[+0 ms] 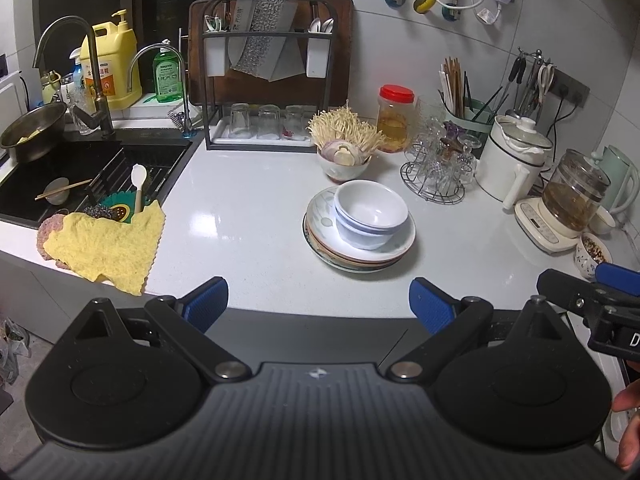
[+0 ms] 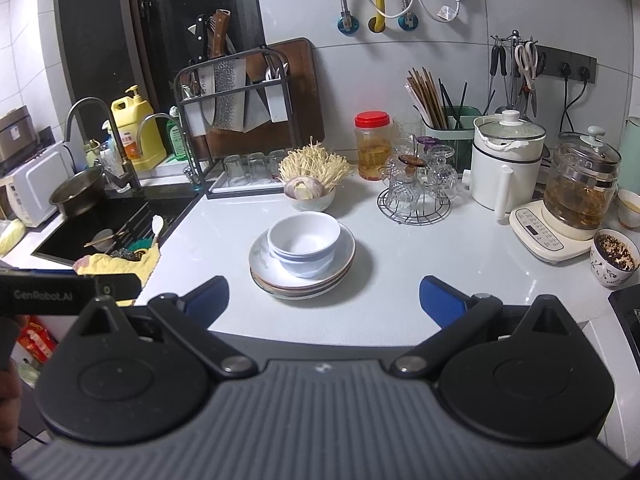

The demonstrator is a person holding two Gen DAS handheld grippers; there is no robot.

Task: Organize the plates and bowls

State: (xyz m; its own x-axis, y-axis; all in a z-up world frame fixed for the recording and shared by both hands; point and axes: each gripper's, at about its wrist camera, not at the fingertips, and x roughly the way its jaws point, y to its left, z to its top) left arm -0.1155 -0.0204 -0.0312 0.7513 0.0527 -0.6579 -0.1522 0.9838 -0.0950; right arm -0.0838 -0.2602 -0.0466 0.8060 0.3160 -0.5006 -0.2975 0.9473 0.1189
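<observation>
**While both claws hang wide open, the dishes sit stacked ahead**

While the left claw [image 1: 318, 300] and the right claw [image 2: 324, 300] hover spread wide and empty above the near edge of the white tabletop [image 1: 240, 208], two nested white bowls [image 2: 303, 245] rest on a stack of plates [image 2: 344, 264] just ahead of both. Farther ahead stands a bowl of mushrooms [image 1: 344, 148], and off to the left lies a yellow cloth [image 1: 108, 246] at the sink [image 1: 24, 200].
</observation>
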